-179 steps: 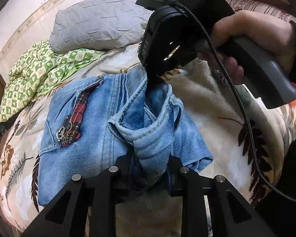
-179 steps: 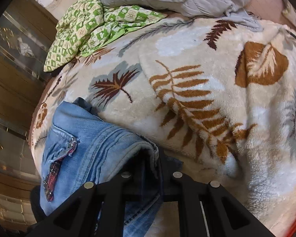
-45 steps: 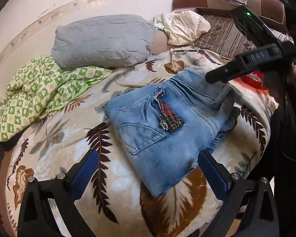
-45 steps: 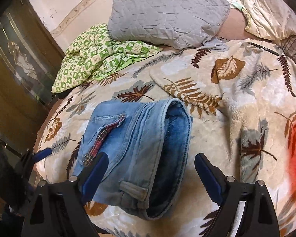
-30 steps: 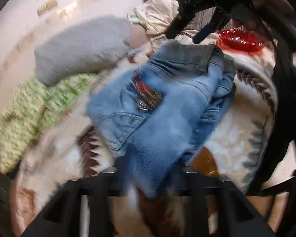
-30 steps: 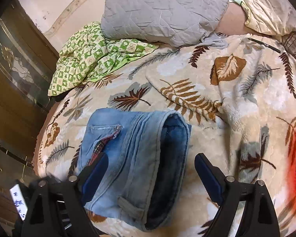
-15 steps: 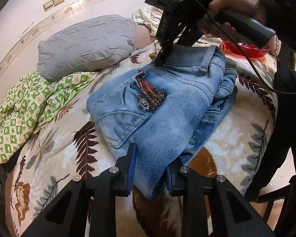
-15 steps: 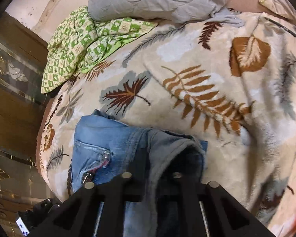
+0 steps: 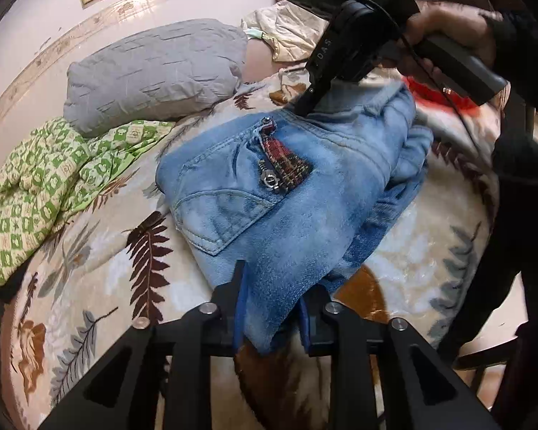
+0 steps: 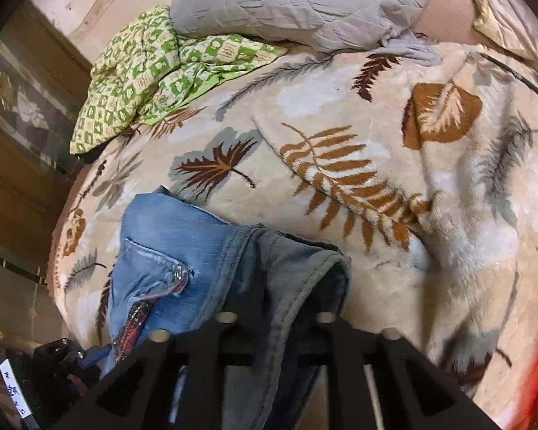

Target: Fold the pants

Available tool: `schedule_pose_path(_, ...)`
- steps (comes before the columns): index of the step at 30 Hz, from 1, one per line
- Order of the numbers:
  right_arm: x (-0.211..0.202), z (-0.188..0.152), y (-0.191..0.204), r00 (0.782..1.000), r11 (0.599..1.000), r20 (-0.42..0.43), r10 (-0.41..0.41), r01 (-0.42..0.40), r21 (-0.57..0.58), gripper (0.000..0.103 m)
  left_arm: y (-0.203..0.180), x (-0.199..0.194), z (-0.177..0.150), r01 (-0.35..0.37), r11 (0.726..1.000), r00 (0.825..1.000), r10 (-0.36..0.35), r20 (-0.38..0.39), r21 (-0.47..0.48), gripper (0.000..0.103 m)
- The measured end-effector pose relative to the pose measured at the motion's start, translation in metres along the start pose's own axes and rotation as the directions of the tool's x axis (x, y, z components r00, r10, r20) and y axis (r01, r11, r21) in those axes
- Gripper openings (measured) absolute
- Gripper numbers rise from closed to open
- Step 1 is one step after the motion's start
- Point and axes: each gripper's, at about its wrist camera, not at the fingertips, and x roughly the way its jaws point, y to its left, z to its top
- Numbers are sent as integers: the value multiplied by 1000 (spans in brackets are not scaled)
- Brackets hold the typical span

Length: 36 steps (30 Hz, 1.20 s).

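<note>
on leaf blanket (image 9: pixel 100 279): folded jeans (image 9: pixel 269 193), denim between opening jaws of left hand-held gripper (image 9: pixel 272 319) & right hand-held gripper (image 10: pixel 274 326)

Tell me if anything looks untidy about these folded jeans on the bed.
Yes. The jeans are not stacked squarely: lower denim layers bulge out unevenly along the right edge beneath the top panel. Both grippers have denim between their jaws, which are opening.

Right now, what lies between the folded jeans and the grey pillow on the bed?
Only bare leaf-print blanket lies between the jeans and the grey pillow; the left wrist view shows it best.
</note>
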Motion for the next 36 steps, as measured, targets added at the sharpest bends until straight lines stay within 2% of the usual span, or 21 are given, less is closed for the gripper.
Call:
schedule_pose_path(1,-6,-3,-2,1000,1000,2,-3,3,14,68,5,-9,1,51,998,999,-51,12,-36,46)
schedule_pose_path(2,-12,-6,-4,1000,1000,16,-6,6,21,95,8,-16,1,73,996,997,-71,29,-60,71)
schedule_pose_path(3,-22,-12,-5,998,1000,54,-9,8,21,97,13,-27,2,73,993,996,-67,65,-87,95)
schedule_pose_path(4,-30,-17,-5,996,1000,86,-11,10,14,97,17,-36,3,55,992,995,-45,93,-111,101)
schedule_pose_path(5,-36,-22,-6,996,1000,90,-13,13,3,97,23,-43,6,48,989,993,-32,113,-140,102)
schedule_pose_path(8,-45,-34,-7,995,1000,95,-14,13,16,97,45,-48,15,67,968,993,-40,113,-242,102)
schedule_pose_path(10,-49,-41,-4,994,1000,104,-17,16,15,97,58,-43,22,73,944,993,-40,107,-322,103)
schedule_pose_path(15,-49,-55,5,994,1000,108,-9,9,-2,97,87,-4,29,138,845,989,-142,32,-516,103)
schedule_pose_path(18,-44,-60,7,995,1000,102,-12,13,-9,97,93,14,28,163,797,982,-186,20,-581,103)
schedule_pose_path(22,-37,-62,8,995,1000,95,-3,3,-5,97,101,38,23,200,708,966,-257,17,-678,103)
schedule_pose_path(25,-33,-63,9,996,1000,93,7,-7,0,97,105,52,23,203,663,960,-279,13,-721,103)
schedule_pose_path(30,-15,-64,7,998,1000,65,4,-5,20,97,104,75,28,193,643,951,-309,-21,-741,103)
schedule_pose_path(32,-6,-66,3,999,999,47,27,-29,39,97,102,86,29,202,635,940,-340,-35,-746,103)
schedule_pose_path(33,0,-67,2,998,997,36,47,-49,53,97,101,91,28,209,625,934,-354,-34,-752,103)
schedule_pose_path(34,6,-68,0,997,995,24,75,-77,69,97,101,96,26,219,599,927,-373,-26,-770,103)
schedule_pose_path(36,14,-72,-2,990,985,11,142,-142,95,96,102,97,24,228,576,925,-379,-9,-785,103)
